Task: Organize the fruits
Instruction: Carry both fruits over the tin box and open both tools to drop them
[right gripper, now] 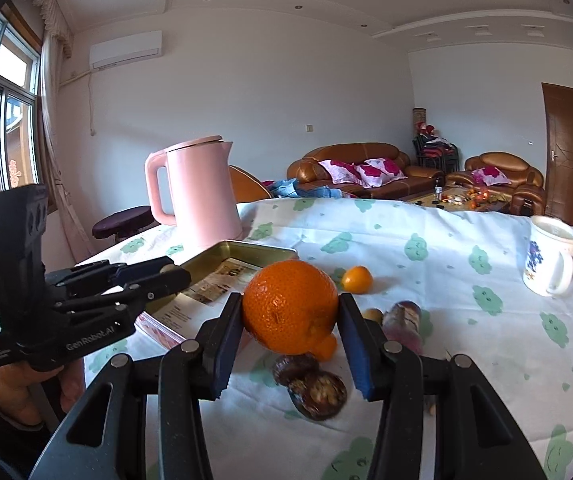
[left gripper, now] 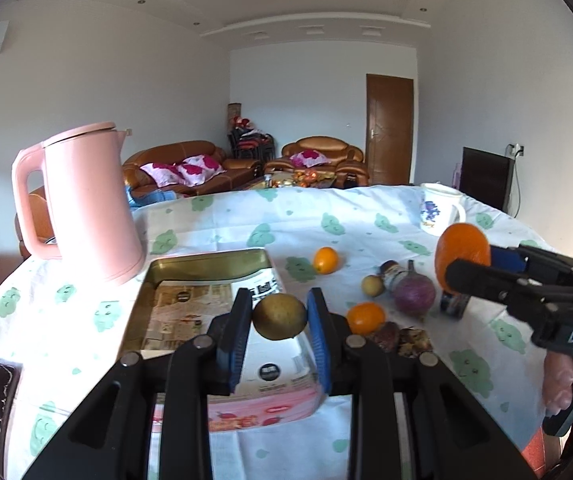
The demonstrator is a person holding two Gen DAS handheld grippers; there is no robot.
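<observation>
**Hand-held grippers both loaded, tin not yet filled**

Left hand-held gripper (left gripper: 279, 316) is seen closed on a small greenish-brown fruit (left gripper: 279, 316), which is held between the blue pads above the near end of the open tin (left gripper: 206, 264). Right hand-held gripper (right gripper: 291, 307) is clamped on a large orange (right gripper: 291, 307), carried above the counter (right gripper: 446, 264) to the right of the tin, over the loose pile.

Inside the tin only printed paper lining can be made out; no fruit is seen in it, so the sorting is judged to be at an early stage. Two pieces are lifted but neither is yet set down.

Left on the cloth are a small orange fruit (left gripper: 325, 260) further back, another orange fruit (left gripper: 365, 317) near the tin's right side, a small yellowish fruit (left gripper: 372, 285), a purple round fruit (left gripper: 414, 294) and two dark wrinkled pieces (right gripper: 312, 386). All of these are still to be gathered.

A pink kettle (left gripper: 86, 200) stands just behind the tin, and a white mug (right gripper: 550, 256) sits well apart at the right.
</observation>
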